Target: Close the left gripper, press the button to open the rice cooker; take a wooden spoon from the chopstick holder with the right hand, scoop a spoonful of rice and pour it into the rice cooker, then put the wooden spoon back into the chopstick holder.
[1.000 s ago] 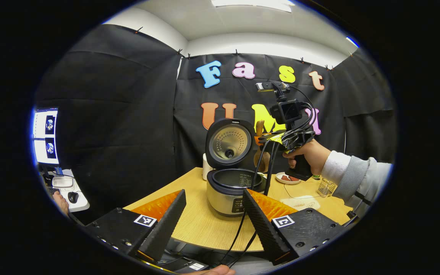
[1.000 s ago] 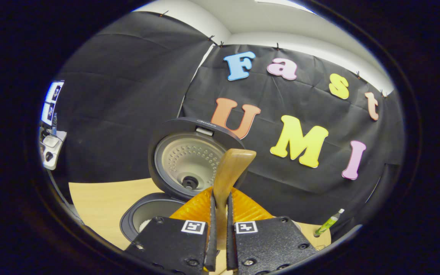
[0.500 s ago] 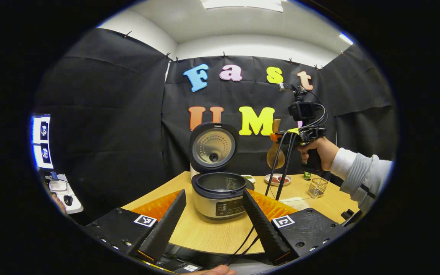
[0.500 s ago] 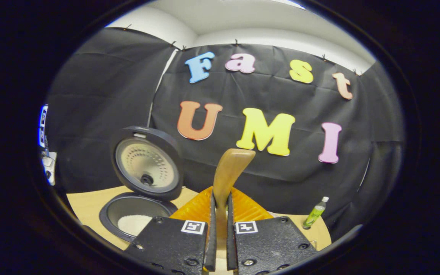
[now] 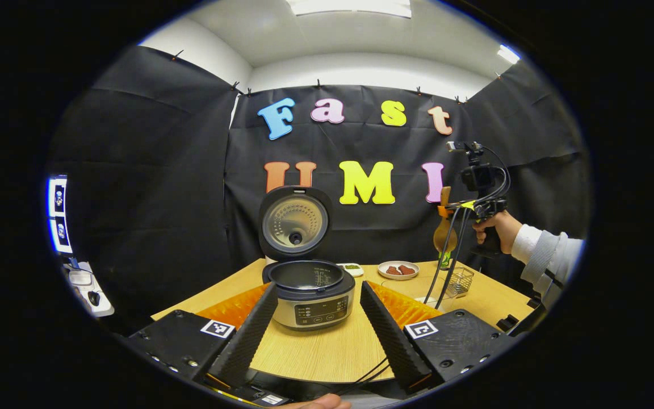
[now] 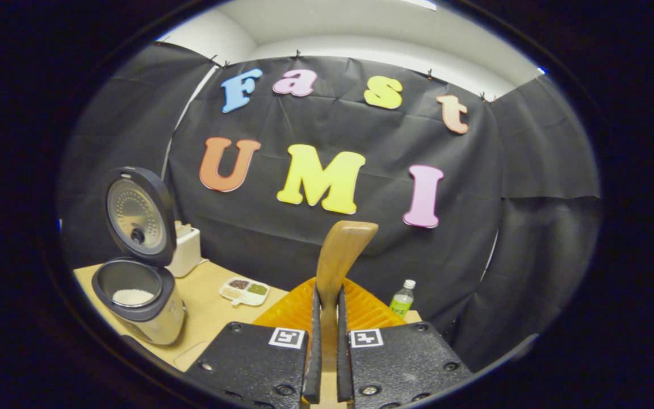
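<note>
The rice cooker (image 5: 311, 296) stands open on the wooden table (image 5: 327, 355), its lid (image 5: 294, 221) upright. White rice (image 6: 132, 296) lies in the pot. My left gripper (image 5: 318, 287) is open, its fingers spread on either side of the cooker and short of it. My right gripper (image 6: 327, 292) is shut on the wooden spoon (image 6: 343, 253), whose handle stands up between the fingers. In the left gripper view a hand holds the right gripper (image 5: 451, 208) up at the right, and the spoon bowl (image 5: 444, 238) hangs above the wire chopstick holder (image 5: 461, 280).
A plate with red pieces (image 5: 398, 270) and a small divided dish (image 6: 243, 291) sit behind the cooker. A white container (image 6: 186, 250) stands by the lid and a green bottle (image 6: 401, 299) by the wall. Cables (image 5: 443, 267) hang from the right gripper.
The right gripper has carried the spoon to the right, away from the cooker, to above the wire holder. The left gripper has drawn back, so the cooker looks smaller.
</note>
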Demonstrator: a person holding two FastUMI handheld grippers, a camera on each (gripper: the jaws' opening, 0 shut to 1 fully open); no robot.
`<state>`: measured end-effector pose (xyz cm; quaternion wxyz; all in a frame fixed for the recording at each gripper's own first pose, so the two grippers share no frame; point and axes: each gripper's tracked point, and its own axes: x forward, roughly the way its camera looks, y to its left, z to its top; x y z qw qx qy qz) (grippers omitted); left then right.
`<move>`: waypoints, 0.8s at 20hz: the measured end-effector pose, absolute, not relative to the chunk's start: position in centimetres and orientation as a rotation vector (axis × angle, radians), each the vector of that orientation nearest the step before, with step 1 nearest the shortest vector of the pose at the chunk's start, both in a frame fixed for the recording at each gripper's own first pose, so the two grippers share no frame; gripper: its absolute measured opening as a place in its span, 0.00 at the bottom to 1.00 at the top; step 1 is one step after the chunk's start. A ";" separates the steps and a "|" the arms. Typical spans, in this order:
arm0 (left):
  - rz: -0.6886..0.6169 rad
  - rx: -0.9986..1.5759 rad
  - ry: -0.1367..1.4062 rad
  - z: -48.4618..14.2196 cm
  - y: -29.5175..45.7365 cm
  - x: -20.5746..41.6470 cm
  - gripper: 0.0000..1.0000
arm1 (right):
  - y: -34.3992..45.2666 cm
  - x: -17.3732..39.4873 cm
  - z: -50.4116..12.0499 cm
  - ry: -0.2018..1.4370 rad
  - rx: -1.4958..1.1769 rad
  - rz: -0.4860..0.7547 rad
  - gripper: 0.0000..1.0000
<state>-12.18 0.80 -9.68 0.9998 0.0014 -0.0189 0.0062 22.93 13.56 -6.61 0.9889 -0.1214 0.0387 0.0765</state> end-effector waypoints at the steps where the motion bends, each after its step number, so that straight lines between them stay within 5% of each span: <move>1: 0.007 0.005 -0.037 -9.7 0.5 -12.2 0.93 | 12.6 23.2 -7.2 0.083 -0.234 0.138 0.16; 16: 0.009 0.067 -0.025 -10.7 -0.8 -10.7 0.94 | 3.2 26.7 -16.9 0.174 -0.069 -0.060 0.16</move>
